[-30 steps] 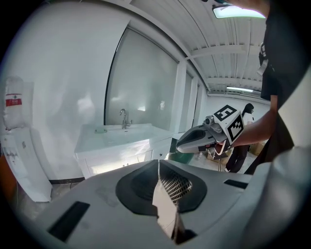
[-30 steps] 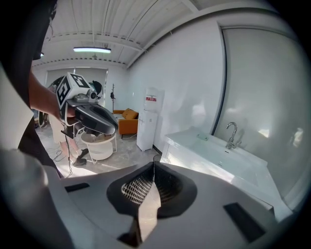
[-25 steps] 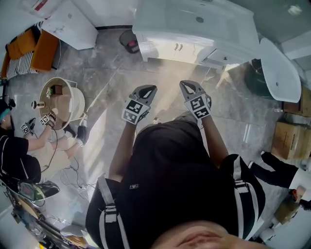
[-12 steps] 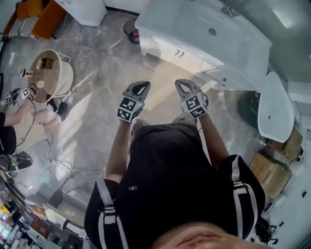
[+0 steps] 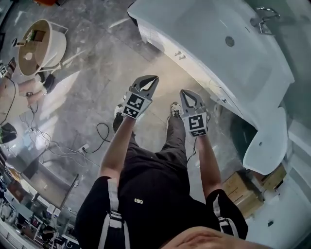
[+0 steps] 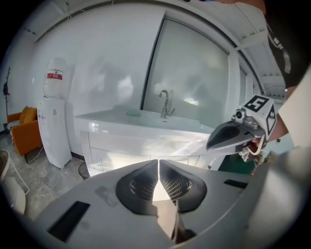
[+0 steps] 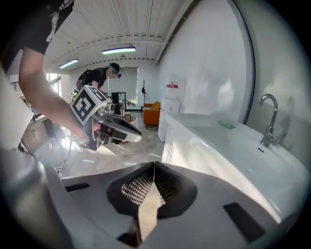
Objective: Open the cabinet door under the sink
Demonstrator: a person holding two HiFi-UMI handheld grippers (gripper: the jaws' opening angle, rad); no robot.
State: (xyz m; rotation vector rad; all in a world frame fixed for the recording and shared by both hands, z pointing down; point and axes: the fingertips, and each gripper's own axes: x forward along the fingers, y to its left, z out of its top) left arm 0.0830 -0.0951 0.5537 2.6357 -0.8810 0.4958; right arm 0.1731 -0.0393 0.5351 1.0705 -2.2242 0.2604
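Observation:
The white sink cabinet [image 5: 160, 36] stands at the upper right of the head view, with two small door handles [image 5: 179, 54] on its front. Its basin and faucet [image 5: 265, 14] are on top. My left gripper [image 5: 151, 80] is shut and empty, held over the floor short of the cabinet front. My right gripper [image 5: 185, 93] hangs beside it, also shut and empty. In the left gripper view the shut jaws [image 6: 158, 161] point at the cabinet doors [image 6: 114, 155], with the right gripper [image 6: 233, 136] at the right. The right gripper view looks along the counter [image 7: 214, 146] past its shut jaws [image 7: 154, 163].
A round cream tub [image 5: 41, 44] sits at the far left, with another person's hands beside it. Cables [image 5: 97, 133] trail over the grey floor. A white oval basin [image 5: 265, 141] and cardboard boxes [image 5: 243, 192] stand at the right. A water dispenser [image 6: 56, 112] stands left of the cabinet.
Both grippers have sunk and moved forward toward the sink cabinet, which now fills more of the upper right. Both stay shut and empty.

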